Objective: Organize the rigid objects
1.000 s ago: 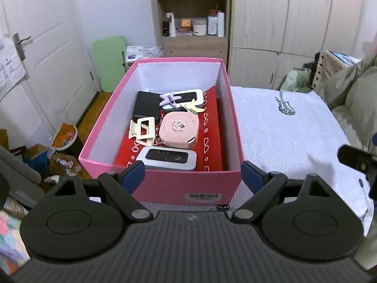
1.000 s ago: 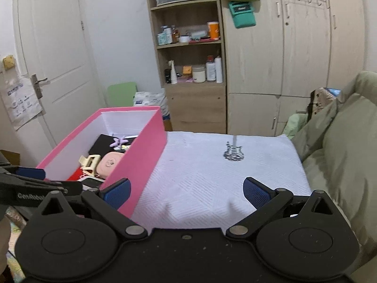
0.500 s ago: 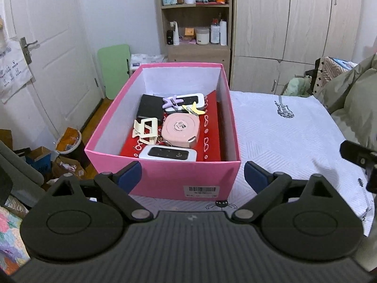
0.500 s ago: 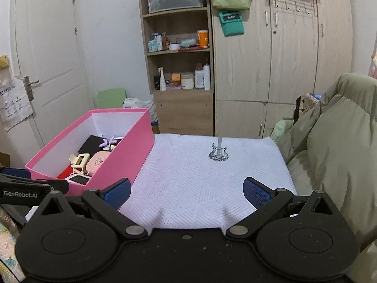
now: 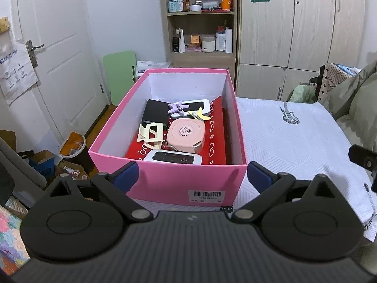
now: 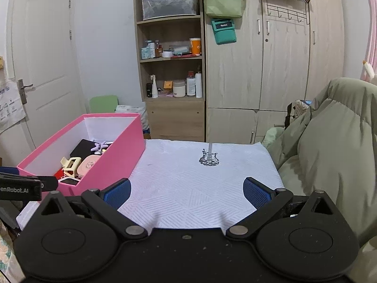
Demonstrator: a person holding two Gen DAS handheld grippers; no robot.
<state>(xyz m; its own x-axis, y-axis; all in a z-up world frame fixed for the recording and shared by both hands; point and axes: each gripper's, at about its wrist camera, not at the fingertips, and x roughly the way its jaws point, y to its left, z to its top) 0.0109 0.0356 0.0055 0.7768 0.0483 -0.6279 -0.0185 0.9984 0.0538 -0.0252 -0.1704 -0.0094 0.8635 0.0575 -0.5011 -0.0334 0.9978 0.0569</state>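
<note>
White bedspread (guitar print), wooden shelf unit, door.

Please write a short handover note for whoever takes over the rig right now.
Left gripper: open, empty, in front of the near wall of the pink box.
Right gripper: open, empty, over the white cloth.
In the box, on a red sheet: two white devices, a pink tape measure, a black case, a cream clip, a purple clip and a yellow clip.
Done: these things are all in the box.
Left: no loose thing shows on the cloth, so the job looks finished; check outside the views.
</note>
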